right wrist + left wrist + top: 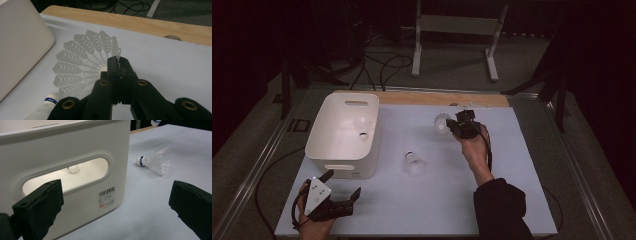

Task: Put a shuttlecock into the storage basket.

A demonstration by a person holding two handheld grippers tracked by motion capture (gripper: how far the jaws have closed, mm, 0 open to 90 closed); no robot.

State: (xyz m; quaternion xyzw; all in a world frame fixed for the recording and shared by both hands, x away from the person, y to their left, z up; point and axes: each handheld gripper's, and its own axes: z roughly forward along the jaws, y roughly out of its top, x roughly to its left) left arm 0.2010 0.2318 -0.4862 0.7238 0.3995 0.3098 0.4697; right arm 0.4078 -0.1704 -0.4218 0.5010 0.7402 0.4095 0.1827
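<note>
My right gripper (458, 127) is shut on the feather skirt of a white shuttlecock (441, 123), held just over the far middle of the white table. In the right gripper view the closed jaws (118, 62) pinch the skirt's rim, and the skirt (82, 60) fans out toward the camera. A second shuttlecock (414, 164) with a blue band lies on the table's middle, seen also as the shuttlecock (155, 161) and the shuttlecock (47, 105). My left gripper (344, 184) stands open at the near left, in front of the white bin (343, 134), with nothing between its jaws (115, 202).
The bin (75, 142) holds shuttlecocks (362, 129); a cork (73, 169) shows through its handle slot. The bin's corner (20, 45) is left of the held shuttlecock. A wooden strip (442, 98) runs along the table's far edge. A metal frame (457, 30) and cables lie on the floor beyond.
</note>
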